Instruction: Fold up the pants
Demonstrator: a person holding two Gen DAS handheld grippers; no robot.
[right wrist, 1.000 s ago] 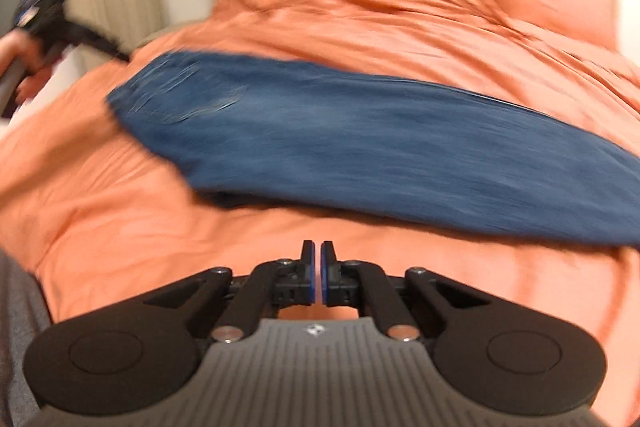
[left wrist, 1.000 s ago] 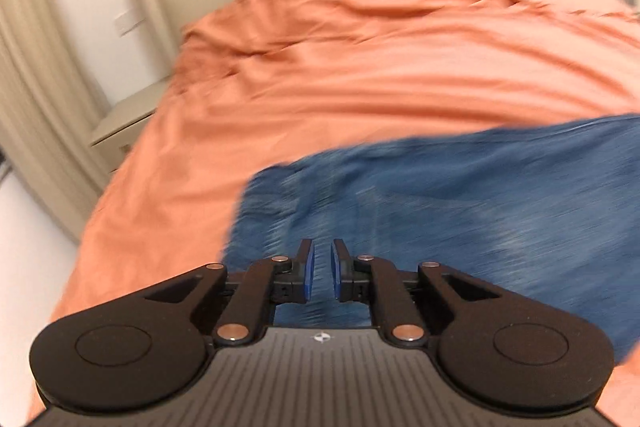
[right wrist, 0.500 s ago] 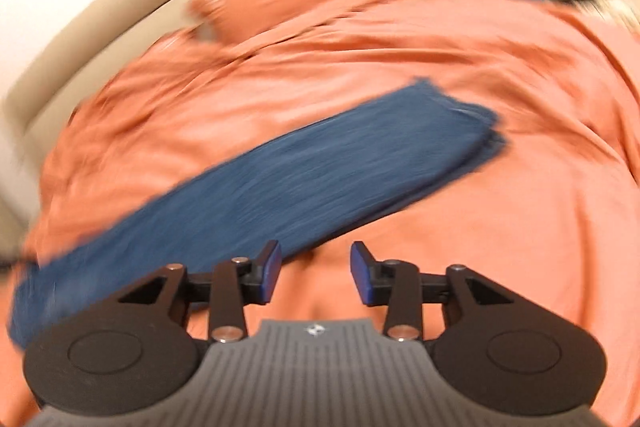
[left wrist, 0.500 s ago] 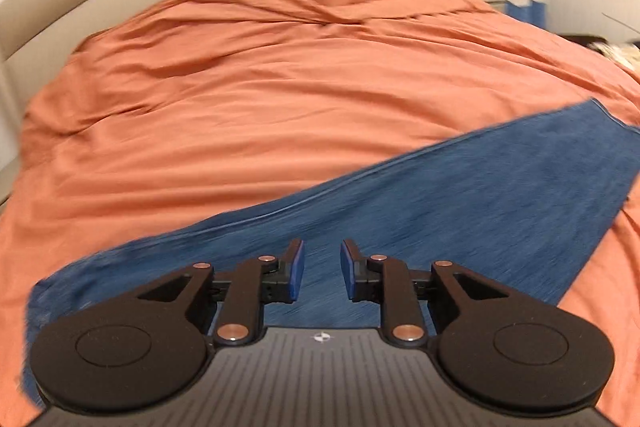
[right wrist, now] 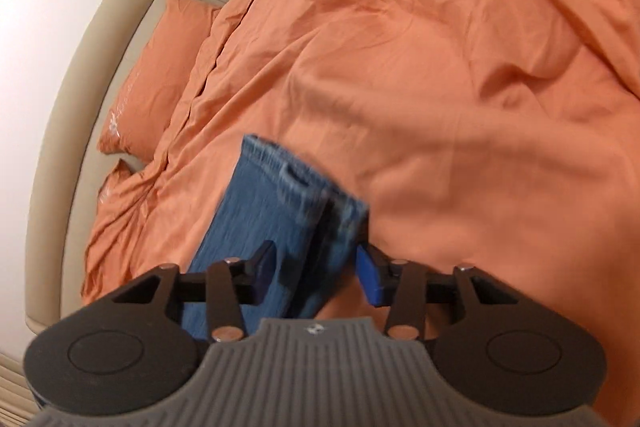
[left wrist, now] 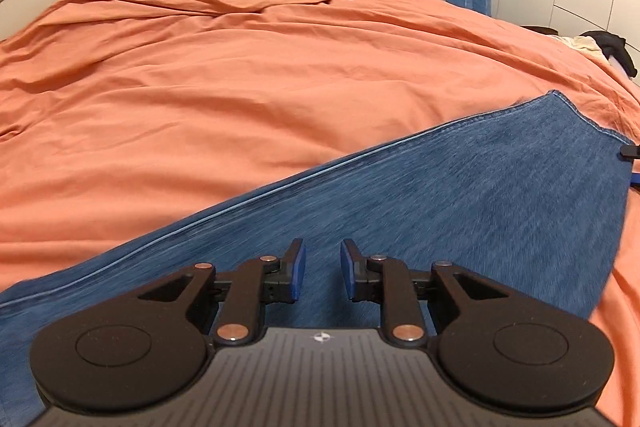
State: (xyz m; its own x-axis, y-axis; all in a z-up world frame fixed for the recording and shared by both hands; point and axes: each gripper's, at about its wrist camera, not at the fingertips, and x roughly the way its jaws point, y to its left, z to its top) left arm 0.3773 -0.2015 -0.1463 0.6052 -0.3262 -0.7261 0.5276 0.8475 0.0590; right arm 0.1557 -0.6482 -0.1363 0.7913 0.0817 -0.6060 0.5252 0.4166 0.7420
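The pants lie flat on the bed, long axis running diagonally. Right gripper, jaws spread after just opening, straddles the waistband end without pinching; left gripper, jaws parted and empty, hovers mid-leg.

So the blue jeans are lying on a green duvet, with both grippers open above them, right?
Not quite: the duvet is orange, not green, as the left wrist view shows. The rest holds: the blue jeans lie on it, and the left gripper and right gripper are open, pads not pressing the denim.
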